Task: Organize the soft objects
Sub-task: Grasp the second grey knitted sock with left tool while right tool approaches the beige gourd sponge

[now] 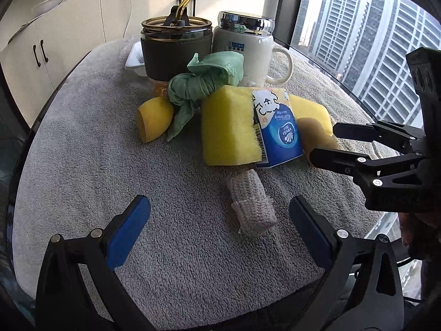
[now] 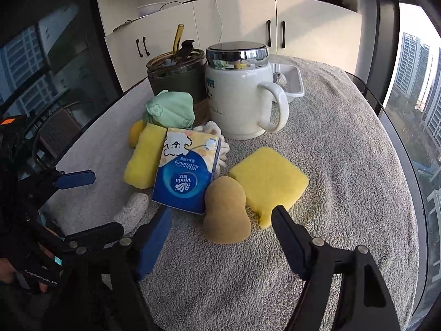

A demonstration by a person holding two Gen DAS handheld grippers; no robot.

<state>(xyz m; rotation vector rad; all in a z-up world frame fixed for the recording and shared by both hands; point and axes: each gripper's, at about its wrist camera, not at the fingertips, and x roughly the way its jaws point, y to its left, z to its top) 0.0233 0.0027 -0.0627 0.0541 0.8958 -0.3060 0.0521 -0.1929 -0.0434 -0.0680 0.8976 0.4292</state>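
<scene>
Right claw point(image 2: 220, 229) tilted down, straddling tan sponge point(image 2: 226, 212).

White lidded mug point(image 2: 237, 96), straw tumbler point(image 1: 176, 47), white tray point(image 2: 290, 82), cabinets point(image 2: 303, 27)

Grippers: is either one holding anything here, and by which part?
Nothing is held. Left gripper and right gripper both stand open above the towel, touching none of the soft things.
</scene>
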